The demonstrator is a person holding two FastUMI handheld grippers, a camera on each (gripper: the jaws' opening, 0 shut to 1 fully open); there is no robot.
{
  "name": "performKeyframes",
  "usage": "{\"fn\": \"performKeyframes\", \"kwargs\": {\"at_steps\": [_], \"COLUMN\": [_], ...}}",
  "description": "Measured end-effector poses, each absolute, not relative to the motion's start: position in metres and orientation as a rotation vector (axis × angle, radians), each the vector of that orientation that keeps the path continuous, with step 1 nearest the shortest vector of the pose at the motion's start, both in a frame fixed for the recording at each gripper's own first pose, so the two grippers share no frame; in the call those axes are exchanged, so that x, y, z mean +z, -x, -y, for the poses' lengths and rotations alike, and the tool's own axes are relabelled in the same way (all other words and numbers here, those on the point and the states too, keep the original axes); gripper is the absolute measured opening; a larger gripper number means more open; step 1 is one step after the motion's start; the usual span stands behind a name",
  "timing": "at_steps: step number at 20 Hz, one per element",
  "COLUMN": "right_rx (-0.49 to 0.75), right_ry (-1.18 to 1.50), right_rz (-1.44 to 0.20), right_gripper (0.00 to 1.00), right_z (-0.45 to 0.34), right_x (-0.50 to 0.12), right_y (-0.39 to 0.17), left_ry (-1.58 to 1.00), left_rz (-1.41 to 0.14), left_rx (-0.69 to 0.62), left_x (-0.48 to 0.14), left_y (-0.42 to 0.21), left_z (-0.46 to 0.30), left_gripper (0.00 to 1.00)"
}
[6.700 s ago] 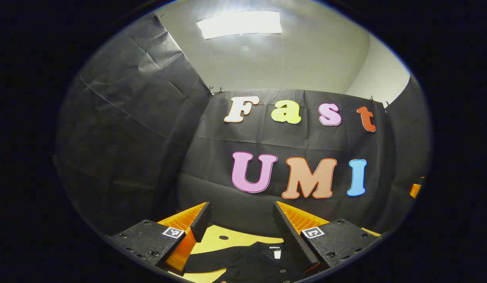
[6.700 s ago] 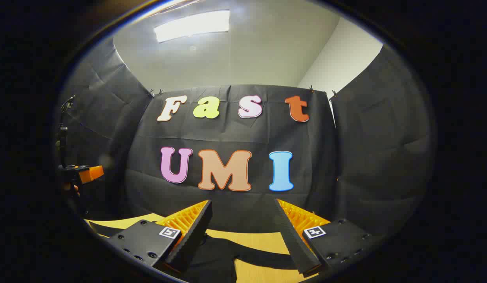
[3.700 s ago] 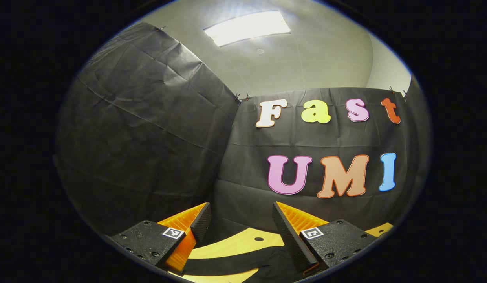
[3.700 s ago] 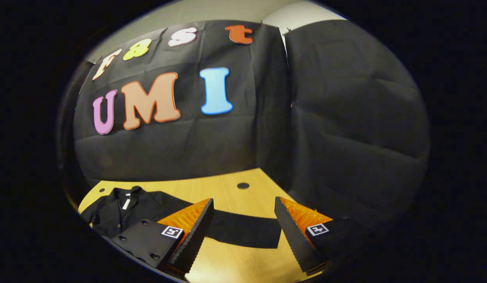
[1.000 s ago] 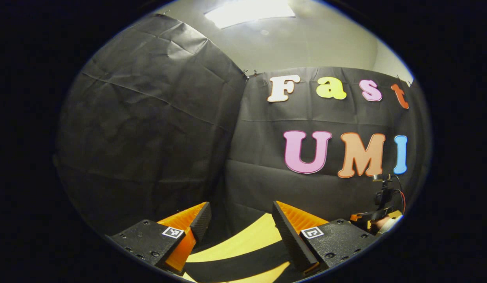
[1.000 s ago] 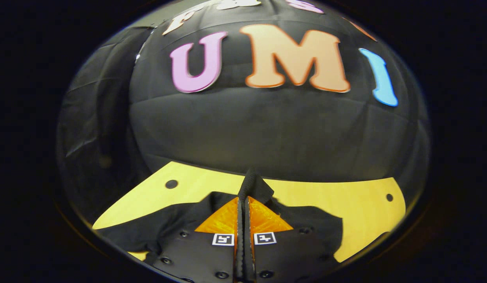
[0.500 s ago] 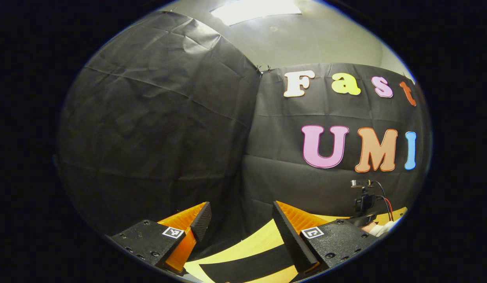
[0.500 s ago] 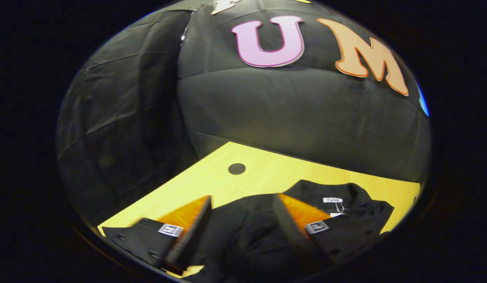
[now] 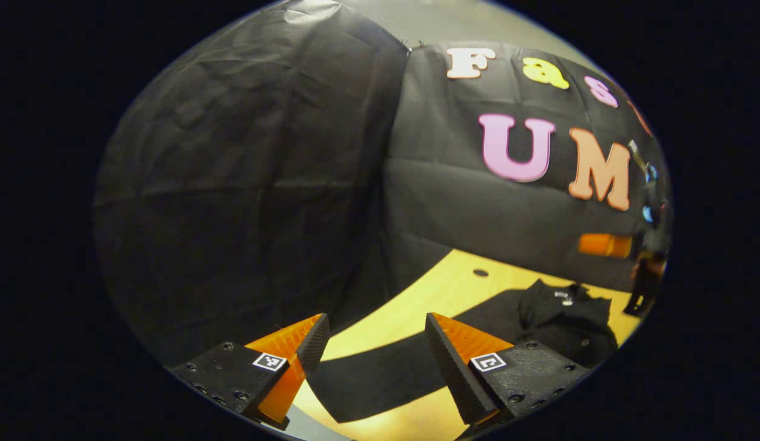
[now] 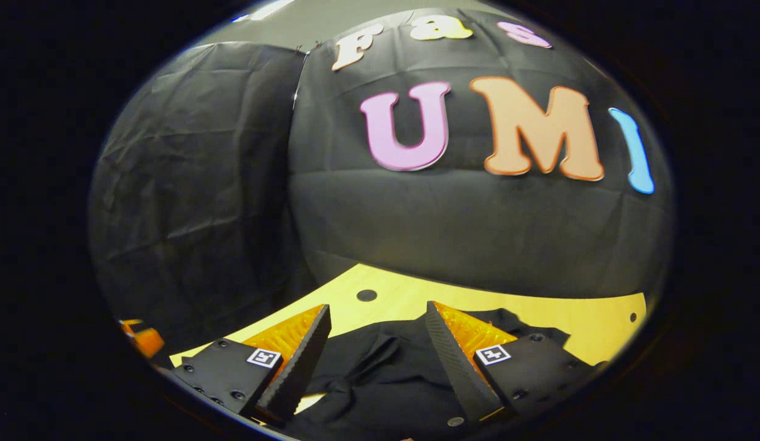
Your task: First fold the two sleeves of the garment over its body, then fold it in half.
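Note:
A black shirt (image 9: 564, 318) with a white neck label lies on the yellow wooden table (image 9: 441, 288). One long sleeve (image 9: 386, 373) stretches flat from it toward my left gripper (image 9: 375, 318), which hangs open above the sleeve's cuff end, touching nothing. In the right gripper view the shirt (image 10: 380, 367) lies rumpled under my right gripper (image 10: 377, 306), which is open just above the cloth and holds nothing. The right gripper (image 9: 604, 245) also shows far off at the right edge of the left gripper view.
The table (image 10: 417, 300) has small round holes (image 10: 366, 295) near its back edge. The black booth wall stands close behind and to the left of it. Part of the left gripper (image 10: 141, 338) shows at the lower left of the right gripper view.
A second ago my right gripper was shut on black cloth; it has opened, let go and lifted slightly. The left gripper has tipped down, bringing the stretched sleeve and the shirt into view.

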State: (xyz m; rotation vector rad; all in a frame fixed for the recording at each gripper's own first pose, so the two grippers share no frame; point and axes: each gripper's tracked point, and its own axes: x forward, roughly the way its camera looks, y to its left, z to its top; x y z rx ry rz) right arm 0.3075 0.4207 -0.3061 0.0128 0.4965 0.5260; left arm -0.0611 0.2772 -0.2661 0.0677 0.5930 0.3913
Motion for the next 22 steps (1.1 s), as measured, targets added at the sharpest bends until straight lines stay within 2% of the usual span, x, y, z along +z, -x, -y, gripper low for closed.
{"fn": "performKeyframes", "kwargs": {"at_steps": [2, 4, 10, 12, 17, 19, 20, 21, 22], "right_rx": [0.482, 0.427, 0.24, 0.197, 0.156, 0.149, 0.153, 0.153, 0.153], "right_ry": [-0.037, -0.061, -0.088, -0.096, -0.081, -0.081, -0.086, -0.092, -0.097], "right_rz": [-0.443, -0.392, -0.208, -0.166, -0.121, -0.117, -0.118, -0.119, -0.119], "right_gripper": [0.97, 1.0, 0.97, 0.95, 0.95, 0.95, 0.97, 0.97, 0.95], "right_z": [-0.383, -0.345, -0.248, -0.232, -0.221, -0.22, -0.22, -0.22, -0.22], "right_x": [-0.273, -0.239, -0.147, -0.13, -0.116, -0.115, -0.116, -0.116, -0.116], "right_y": [-0.289, -0.273, -0.247, -0.244, -0.241, -0.24, -0.24, -0.24, -0.24], "left_ry": [-0.075, -0.095, -0.032, -0.081, -0.086, -0.085, -0.085, -0.078, -0.074], "left_rz": [-0.686, -0.762, -0.918, -0.867, -0.884, -0.89, -0.89, -0.891, -0.889], "left_rx": [0.415, 0.451, 0.579, 0.571, 0.546, 0.51, 0.493, 0.47, 0.459], "left_x": [-0.308, -0.335, -0.377, -0.372, -0.374, -0.378, -0.381, -0.383, -0.383], "left_y": [0.077, 0.089, 0.115, 0.106, 0.105, 0.099, 0.097, 0.093, 0.091], "left_z": [-0.287, -0.297, -0.3, -0.299, -0.29, -0.282, -0.278, -0.273, -0.269], "left_gripper": [0.92, 0.94, 0.95, 0.94, 0.92, 0.79, 0.61, 0.53, 0.32]}}
